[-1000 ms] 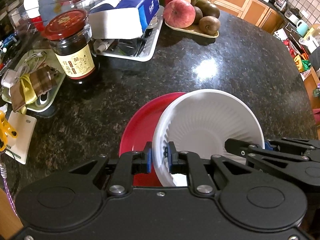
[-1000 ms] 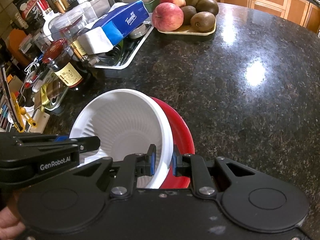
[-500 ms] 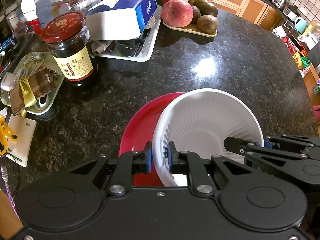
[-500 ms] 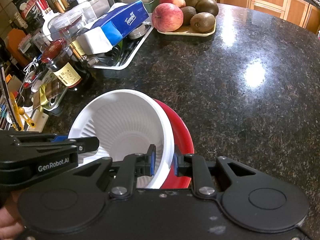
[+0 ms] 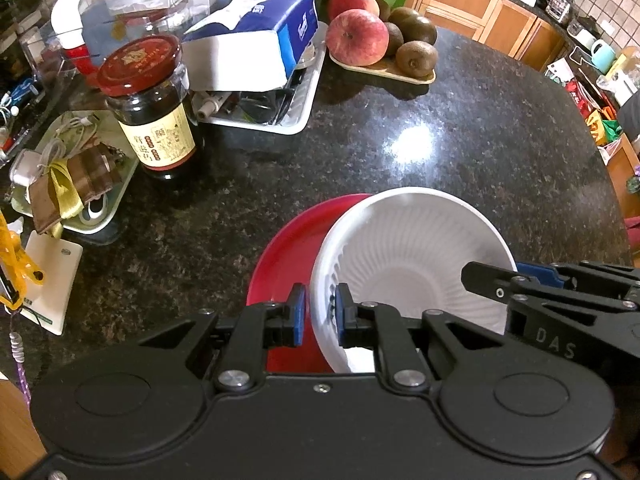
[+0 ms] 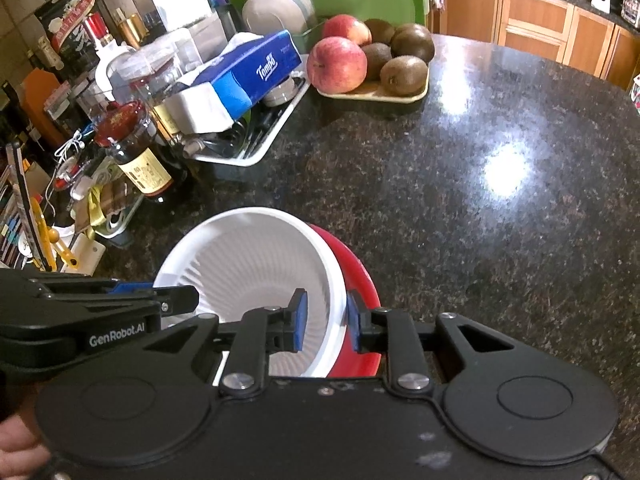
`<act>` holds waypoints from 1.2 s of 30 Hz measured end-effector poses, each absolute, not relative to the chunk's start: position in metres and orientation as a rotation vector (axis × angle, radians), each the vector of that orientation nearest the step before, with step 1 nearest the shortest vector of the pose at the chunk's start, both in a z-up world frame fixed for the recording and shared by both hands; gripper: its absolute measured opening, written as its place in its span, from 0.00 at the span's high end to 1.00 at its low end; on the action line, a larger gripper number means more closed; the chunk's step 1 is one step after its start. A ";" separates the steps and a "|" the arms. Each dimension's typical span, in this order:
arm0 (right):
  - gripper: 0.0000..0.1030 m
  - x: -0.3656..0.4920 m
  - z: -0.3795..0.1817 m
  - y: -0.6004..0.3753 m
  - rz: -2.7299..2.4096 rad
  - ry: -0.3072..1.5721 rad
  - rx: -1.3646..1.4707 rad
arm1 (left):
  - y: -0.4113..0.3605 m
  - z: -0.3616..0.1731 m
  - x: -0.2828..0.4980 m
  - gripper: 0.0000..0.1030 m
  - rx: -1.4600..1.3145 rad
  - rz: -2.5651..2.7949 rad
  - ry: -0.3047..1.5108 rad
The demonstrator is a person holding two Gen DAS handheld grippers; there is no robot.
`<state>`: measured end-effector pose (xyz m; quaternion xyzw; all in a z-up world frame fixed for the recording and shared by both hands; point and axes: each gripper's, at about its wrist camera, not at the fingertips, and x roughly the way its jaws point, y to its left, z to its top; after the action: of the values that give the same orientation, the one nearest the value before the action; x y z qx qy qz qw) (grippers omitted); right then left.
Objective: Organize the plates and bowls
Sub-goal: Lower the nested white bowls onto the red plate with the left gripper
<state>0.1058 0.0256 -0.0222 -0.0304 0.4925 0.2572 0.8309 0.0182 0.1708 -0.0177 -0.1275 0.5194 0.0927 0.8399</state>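
Between my left gripper's (image 5: 320,314) fingers sits the near rim of the white bowl (image 5: 408,264), pinched tight. My right gripper (image 6: 324,320) straddles the opposite rim; its jaws have just been opening and now stand clear of it. Under the tilted bowl lies a red plate (image 5: 288,248) on the dark counter (image 5: 460,128).

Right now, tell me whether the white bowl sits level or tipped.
Tipped. The white bowl leans on the red plate, its opening facing sideways, with a gripper at each side of its rim.
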 end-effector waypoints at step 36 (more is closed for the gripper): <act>0.64 0.054 0.028 -0.026 0.509 0.861 -0.050 | 0.132 0.025 -0.016 0.73 -0.170 0.254 1.008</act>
<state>0.0539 -0.0260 0.0285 -0.0237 0.4127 0.2438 0.8773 -0.0157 0.1317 0.0250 -0.0810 0.4810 0.1214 0.8645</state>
